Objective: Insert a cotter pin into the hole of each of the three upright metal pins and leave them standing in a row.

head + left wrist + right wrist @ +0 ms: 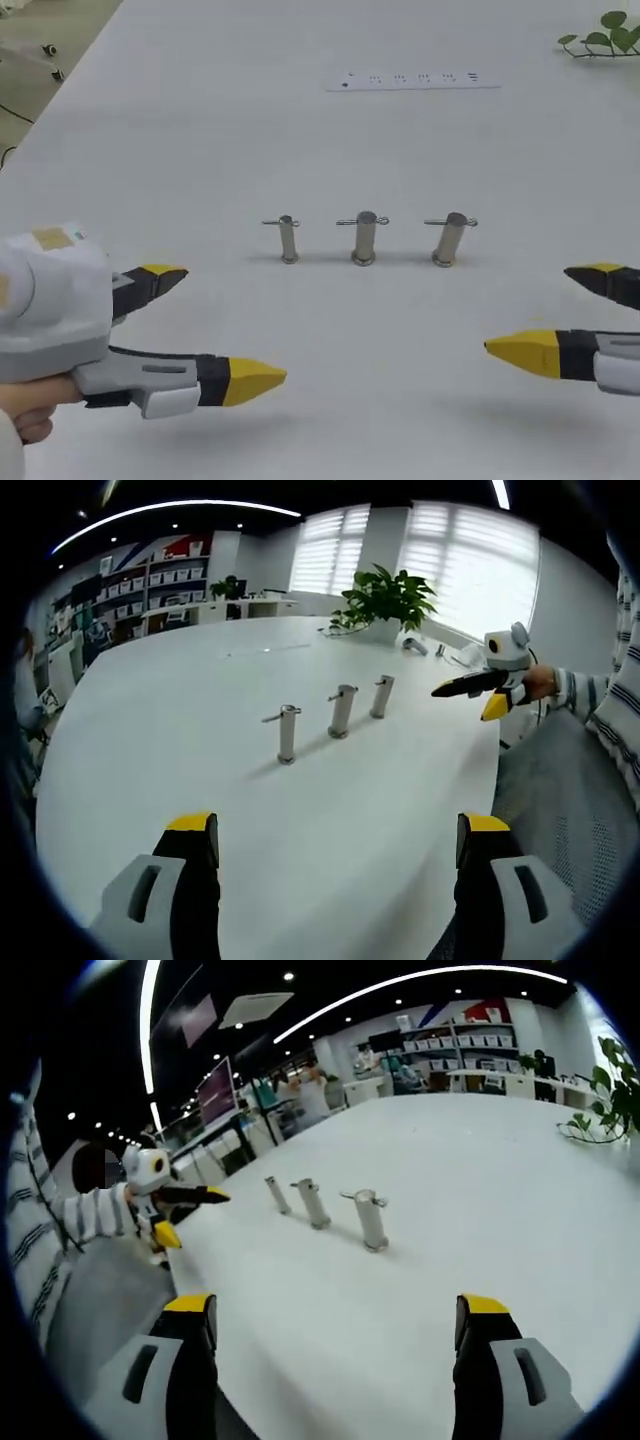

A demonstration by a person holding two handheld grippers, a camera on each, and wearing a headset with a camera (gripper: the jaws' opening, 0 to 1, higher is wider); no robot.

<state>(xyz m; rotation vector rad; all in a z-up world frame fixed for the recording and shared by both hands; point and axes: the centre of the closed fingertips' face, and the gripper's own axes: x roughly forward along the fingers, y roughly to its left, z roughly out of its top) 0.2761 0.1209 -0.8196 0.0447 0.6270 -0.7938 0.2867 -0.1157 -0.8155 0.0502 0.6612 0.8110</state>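
Observation:
Three upright metal pins stand in a row on the white table point(300, 150): the left pin point(289, 240), the middle pin point(365, 238) and the right pin point(449, 240). A thin cotter pin runs through the top of each. The same row appears ahead of the left gripper point(342, 711) and ahead of the right gripper point(315, 1203). My left gripper point(215, 325) hovers open at the near left, short of the row, with nothing between its fingers. At the near right my right gripper point(550, 312) is also open and holds nothing. Each gripper appears in the other's view, the right gripper point(480, 690) and the left gripper point(185, 1210).
A white printed strip point(412, 80) lies flat at the far side of the table. Green plant leaves point(605, 38) reach in at the far right corner. The table's left edge drops off to a floor with cables point(50, 55). A potted plant point(385, 598) stands beyond the row.

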